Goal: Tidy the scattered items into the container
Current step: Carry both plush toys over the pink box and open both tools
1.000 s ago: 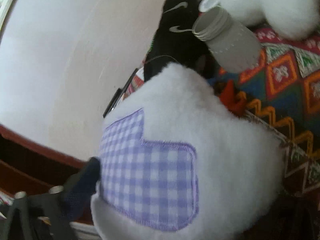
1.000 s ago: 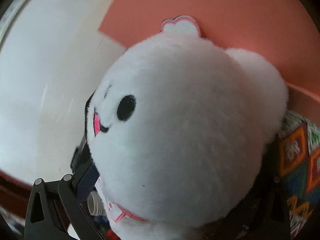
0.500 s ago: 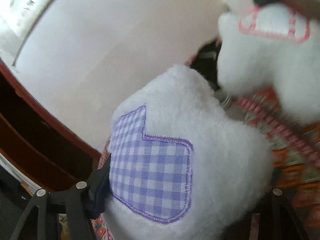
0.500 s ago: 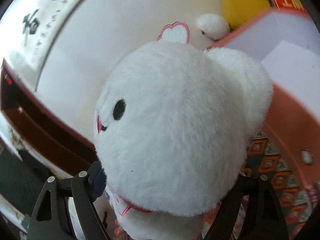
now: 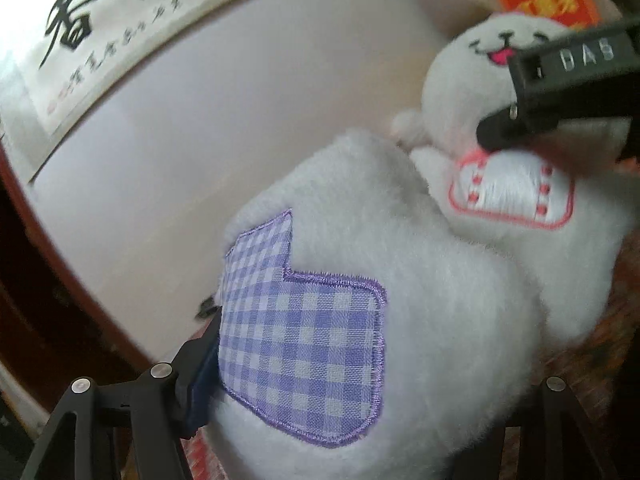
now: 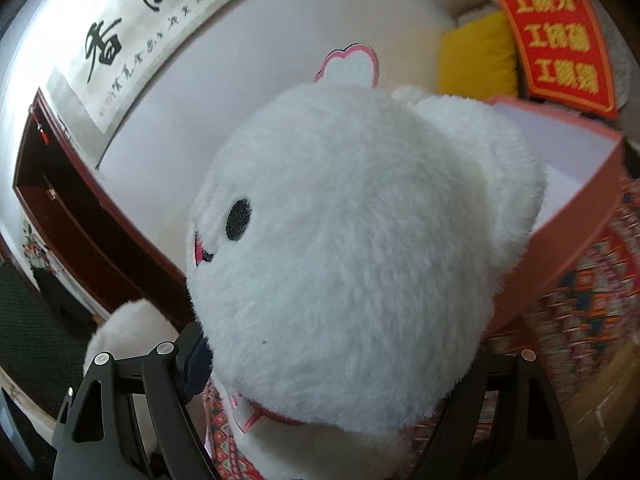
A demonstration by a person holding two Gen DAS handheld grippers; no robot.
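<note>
A white plush toy with a purple checked patch fills the left wrist view, and my left gripper is shut on it. To its upper right hangs a second white plush with a smiling face and a pink patch; a black finger of the other gripper crosses it. In the right wrist view that plush's head sits between the fingers of my right gripper, shut on it. The salmon-pink box, white inside, stands open just right of the head.
A patterned woven cloth covers the surface under the box. A white wall with a calligraphy scroll and a dark wooden frame lies beyond. A yellow cushion and a red banner are behind the box.
Both grippers have lifted with their plush toys and tilted up. The black sock and grey bottle have left the left view. The box's open top has come into the right view.
</note>
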